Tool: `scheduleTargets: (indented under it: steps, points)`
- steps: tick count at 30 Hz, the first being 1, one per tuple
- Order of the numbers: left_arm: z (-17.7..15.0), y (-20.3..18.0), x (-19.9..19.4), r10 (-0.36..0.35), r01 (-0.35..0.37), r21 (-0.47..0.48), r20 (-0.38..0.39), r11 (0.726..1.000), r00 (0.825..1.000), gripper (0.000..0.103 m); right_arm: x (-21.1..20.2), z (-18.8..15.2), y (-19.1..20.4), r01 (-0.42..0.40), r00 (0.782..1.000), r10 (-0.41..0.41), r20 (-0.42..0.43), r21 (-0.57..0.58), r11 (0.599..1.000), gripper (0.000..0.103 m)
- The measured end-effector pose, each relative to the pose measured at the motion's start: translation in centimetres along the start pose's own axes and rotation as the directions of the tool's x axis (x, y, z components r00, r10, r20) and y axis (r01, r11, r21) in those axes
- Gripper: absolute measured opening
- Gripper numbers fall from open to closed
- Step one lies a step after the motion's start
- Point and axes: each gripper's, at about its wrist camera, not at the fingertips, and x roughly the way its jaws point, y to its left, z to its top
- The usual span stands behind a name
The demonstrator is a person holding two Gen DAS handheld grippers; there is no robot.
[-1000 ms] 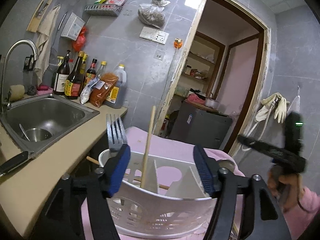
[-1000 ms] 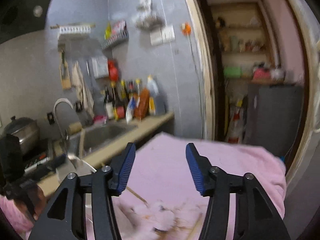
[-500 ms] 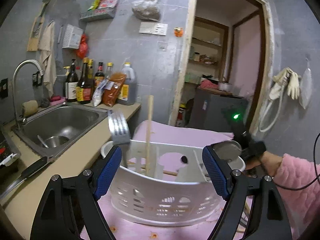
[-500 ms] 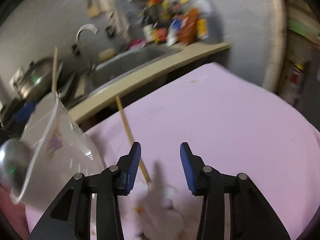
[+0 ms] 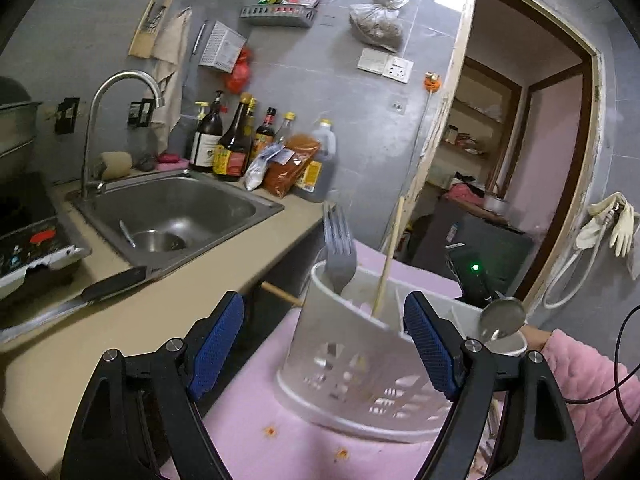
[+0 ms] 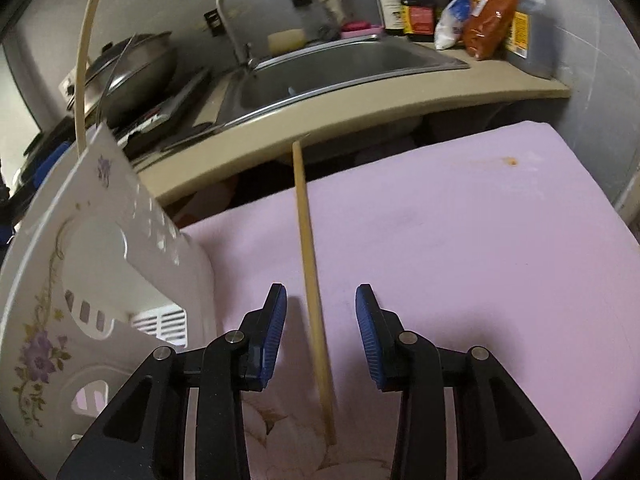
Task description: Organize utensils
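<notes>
Chopstick (image 6: pixel 310 280) lies between right gripper's (image 6: pixel 321 334) fingers (image 6: pixel 274 326), touching neither

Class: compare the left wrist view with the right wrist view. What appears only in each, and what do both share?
Only the left wrist view: a fork and spoon standing in the white caddy, plus the doorway. Only the right wrist view: a loose chopstick lying on the pink cloth between the open right claw, and a wok. Both: caddy, sink, bottles.

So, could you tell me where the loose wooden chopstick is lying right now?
In the right wrist view, the loose wooden chopstick lies on the pink cloth, between the open right gripper, beside the white plastic utensil holder.
</notes>
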Motion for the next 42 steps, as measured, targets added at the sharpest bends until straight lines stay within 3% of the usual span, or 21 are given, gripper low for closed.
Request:
scheduleTargets:
  steps: [5,10,13,16,21,25,27,31,32,37,42]
  points:
    - [0.0,-0.1,0.3,0.024,-0.024,-0.008,-0.01,1.0,1.0,0.077,1.1,0.3,1.0,0.084,0.996,-0.085,-0.015,-0.048,0.995,0.029]
    - [-0.1,0.2,0.5,0.04,-0.041,-0.022,-0.02,0.999,0.999,0.073,1.2,-0.1,1.2,0.193,0.981,-0.193,0.001,-0.046,0.98,0.009]
    - [-0.2,0.2,0.7,0.035,-0.036,-0.024,-0.041,0.999,0.999,0.069,0.9,-0.5,1.0,0.259,0.966,-0.259,0.004,-0.023,0.966,0.004]
    - [-0.2,0.4,0.7,0.015,-0.016,-0.032,-0.041,0.999,0.999,0.063,0.2,-1.2,0.3,0.327,0.945,-0.328,-0.001,0.036,0.944,0.004]
    - [-0.3,0.2,0.5,-0.021,0.019,-0.035,-0.05,0.999,0.999,0.06,-3.0,-3.8,-1.6,0.446,0.888,-0.459,0.01,0.223,0.867,0.004]
    - [-0.1,0.1,0.3,-0.045,0.043,-0.037,-0.051,0.998,0.998,0.06,-7.7,-6.4,-1.6,0.447,0.835,-0.536,0.121,0.417,0.791,0.004]
    - [0.2,0.0,0.2,-0.053,0.051,-0.032,-0.054,0.998,0.997,0.06,-10.6,-7.4,-0.4,0.437,0.783,-0.589,0.199,0.498,0.75,0.004]
    - [0.6,-0.6,0.1,-0.045,0.046,0.014,-0.061,0.999,0.997,0.06,-15.7,-7.6,5.0,0.437,0.605,-0.697,0.385,0.572,0.695,0.004]
    - [0.7,-0.7,0.1,-0.044,0.046,0.023,-0.065,0.999,0.997,0.06,-16.5,-7.4,6.5,0.433,0.559,-0.709,0.431,0.577,0.692,0.004]
    - [1.5,-0.5,0.2,-0.048,0.05,0.019,-0.071,0.999,0.996,0.06,-17.1,-5.2,12.1,0.388,0.383,-0.717,0.582,0.603,0.697,0.004]
    - [2.0,0.7,0.3,-0.037,0.037,-0.008,-0.058,0.999,0.998,0.06,-15.6,-3.7,14.7,0.271,0.259,-0.682,0.684,0.626,0.731,0.004]
